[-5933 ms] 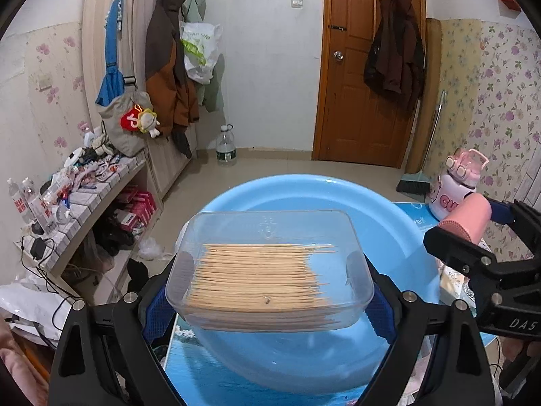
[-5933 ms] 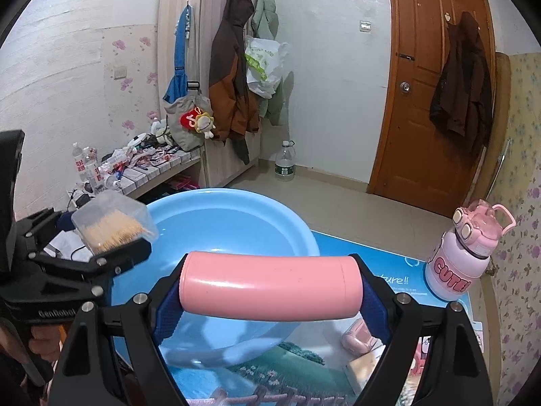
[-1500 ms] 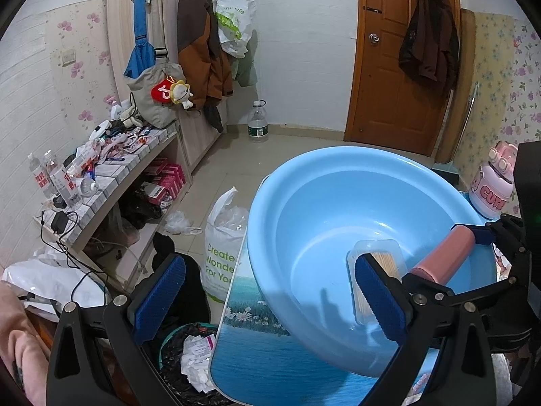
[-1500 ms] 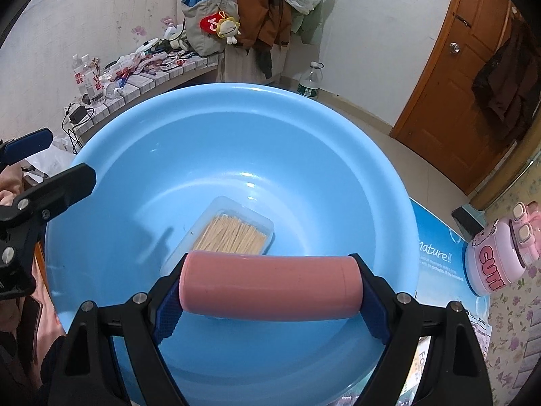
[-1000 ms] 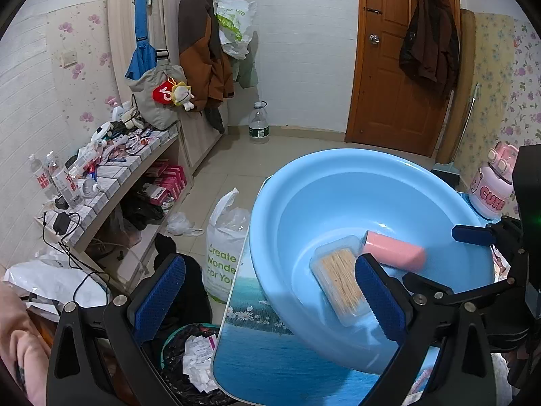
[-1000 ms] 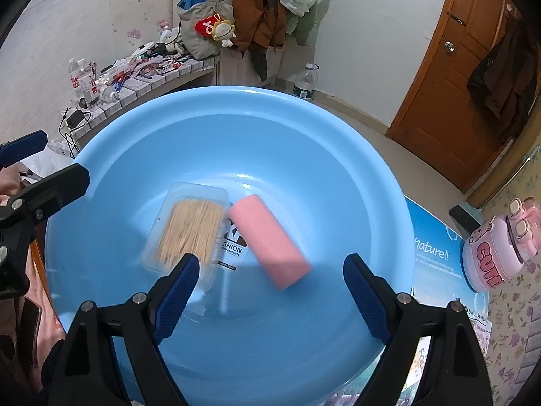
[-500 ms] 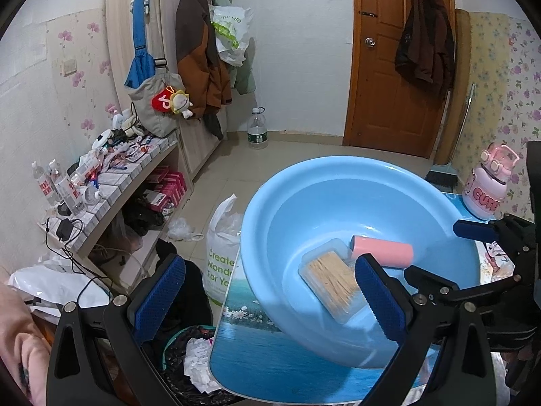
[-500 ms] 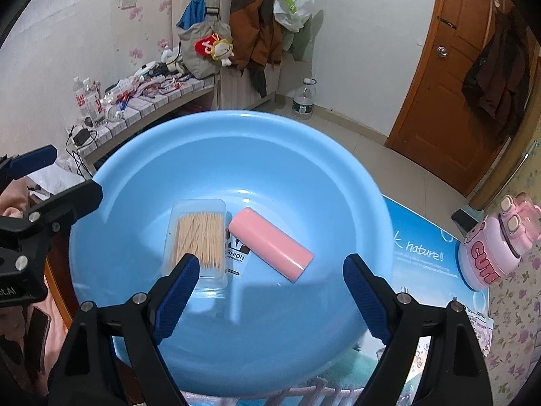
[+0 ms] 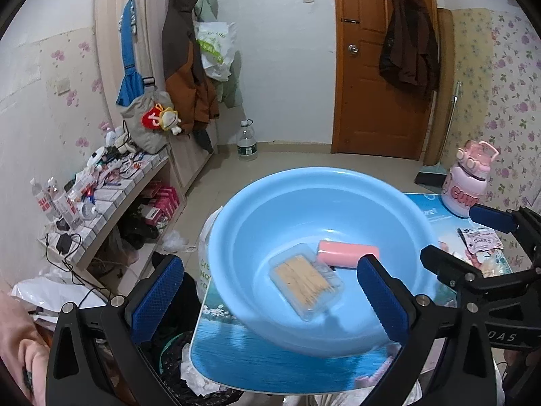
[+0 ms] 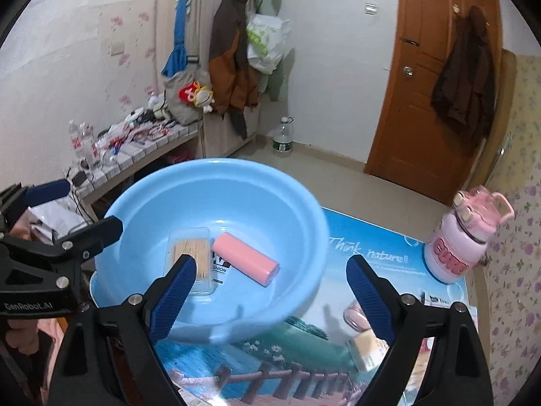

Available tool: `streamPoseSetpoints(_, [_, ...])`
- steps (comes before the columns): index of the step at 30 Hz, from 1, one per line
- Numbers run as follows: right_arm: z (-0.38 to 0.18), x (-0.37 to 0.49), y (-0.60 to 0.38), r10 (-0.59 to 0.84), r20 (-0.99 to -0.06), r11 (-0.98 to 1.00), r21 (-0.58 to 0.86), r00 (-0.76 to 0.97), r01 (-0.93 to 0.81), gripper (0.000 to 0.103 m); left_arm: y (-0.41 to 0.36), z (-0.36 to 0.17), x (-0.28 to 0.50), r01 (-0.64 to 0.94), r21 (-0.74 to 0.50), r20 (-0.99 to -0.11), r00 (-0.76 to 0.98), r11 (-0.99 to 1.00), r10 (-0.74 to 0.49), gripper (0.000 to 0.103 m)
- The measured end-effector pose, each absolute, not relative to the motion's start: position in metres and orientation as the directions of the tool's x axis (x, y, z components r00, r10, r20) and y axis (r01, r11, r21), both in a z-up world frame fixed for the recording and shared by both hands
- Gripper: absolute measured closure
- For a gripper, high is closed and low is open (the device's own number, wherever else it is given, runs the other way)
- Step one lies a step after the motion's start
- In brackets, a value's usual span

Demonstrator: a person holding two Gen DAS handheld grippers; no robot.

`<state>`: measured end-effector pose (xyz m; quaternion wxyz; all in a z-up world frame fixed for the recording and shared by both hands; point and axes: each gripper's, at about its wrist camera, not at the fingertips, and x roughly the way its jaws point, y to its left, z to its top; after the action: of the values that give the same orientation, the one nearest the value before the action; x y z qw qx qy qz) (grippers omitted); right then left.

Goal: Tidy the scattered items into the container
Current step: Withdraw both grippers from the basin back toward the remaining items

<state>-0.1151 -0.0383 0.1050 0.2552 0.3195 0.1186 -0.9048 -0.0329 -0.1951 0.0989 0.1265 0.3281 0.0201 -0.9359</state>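
Both hand-held grippers are empty: the left hand-held gripper (image 9: pixel 270 294) stands wide apart above the near rim of the blue basin (image 10: pixel 142 203), and the right hand-held gripper (image 10: pixel 270 291) is opening with nothing between its jaws. The clear toothpick box (image 10: pixel 192 257) and the pink cylinder (image 10: pixel 245 258) lie side by side in the basin. For the next pick, carry the right hand-held gripper right, over the surface (image 10: pixel 372 237), toward the small pink item (image 10: pixel 353 316) and the tan packet (image 10: pixel 367 348), and straddle one item squarely before closing.
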Motion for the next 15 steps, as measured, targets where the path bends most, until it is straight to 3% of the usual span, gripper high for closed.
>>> streamPoseSetpoints(9, [0.125, -0.093, 0.001, -0.333, -0.577, -0.907, -0.02, -0.745, 0.421, 0.011, -0.171, 0.109, -0.026, 0.227, 0.045, -0.605, -0.769, -0.973, -0.207, 0.0])
streamPoseSetpoints(12, [0.129, -0.081, 0.014, -0.299, -0.56, -0.928, -0.018, -0.773, 0.372, 0.001, -0.161, 0.111, -0.024, 0.22, 0.046, -0.599, -0.775, -0.974, -0.203, 0.0])
streamPoseSetpoints(15, [0.131, -0.071, 0.026, -0.294, -0.545, -0.934, -0.01, -0.785, 0.357, 0.001, -0.152, 0.114, -0.023, 0.204, 0.039, -0.594, -0.783, -0.978, -0.187, 0.0])
